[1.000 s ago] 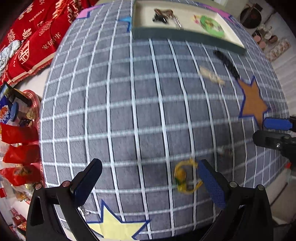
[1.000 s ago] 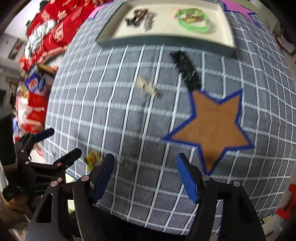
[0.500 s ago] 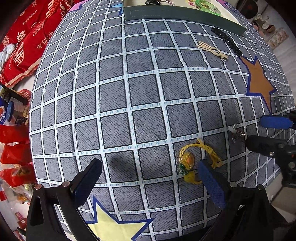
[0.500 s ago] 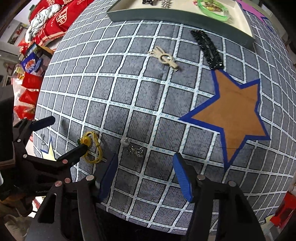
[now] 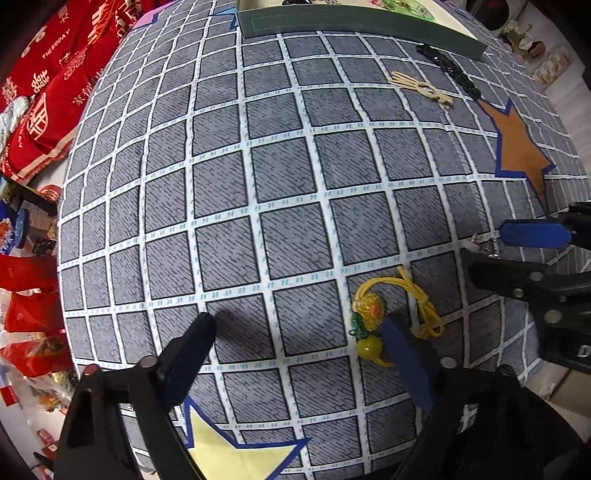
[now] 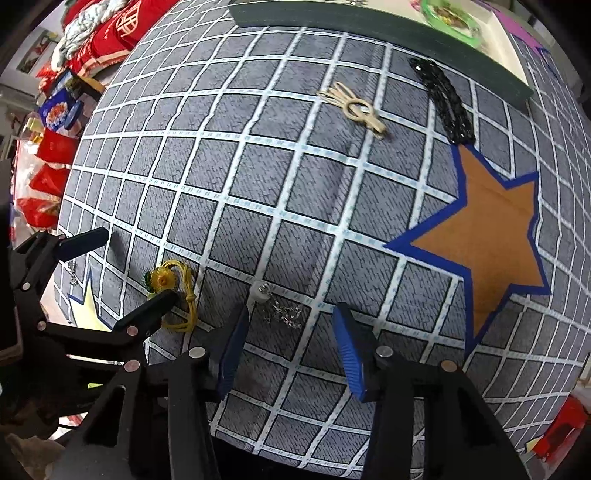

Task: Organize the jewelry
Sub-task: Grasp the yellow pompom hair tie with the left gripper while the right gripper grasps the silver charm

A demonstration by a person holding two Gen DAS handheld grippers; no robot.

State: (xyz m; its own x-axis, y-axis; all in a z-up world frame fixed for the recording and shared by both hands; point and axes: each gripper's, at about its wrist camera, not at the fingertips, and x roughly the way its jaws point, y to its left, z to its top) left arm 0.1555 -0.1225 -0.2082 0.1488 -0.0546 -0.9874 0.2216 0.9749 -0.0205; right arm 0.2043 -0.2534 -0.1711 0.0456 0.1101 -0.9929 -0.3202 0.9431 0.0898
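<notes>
A yellow cord charm with amber beads [image 5: 373, 321] lies on the grey checked cloth, just ahead of my left gripper's right finger; it also shows in the right wrist view [image 6: 166, 284]. My left gripper [image 5: 295, 347] is open and low over the cloth. A small silver chain piece with a white bead [image 6: 280, 310] lies between the tips of my open right gripper [image 6: 291, 325]. A beige hair clip [image 6: 354, 105] and a black beaded strip [image 6: 445, 101] lie farther back. The tray [image 6: 369, 27] at the far edge holds a green bangle [image 6: 452, 18].
An orange star patch [image 6: 487, 236] lies right of my right gripper and a yellow star patch [image 5: 229, 450] sits at the near edge. Red fabric and packaged goods [image 5: 33, 122] lie beyond the table's left side.
Both grippers have moved forward and down toward the cloth. The yellow charm now sits at the left gripper's right finger and the silver piece between the right gripper's fingers.
</notes>
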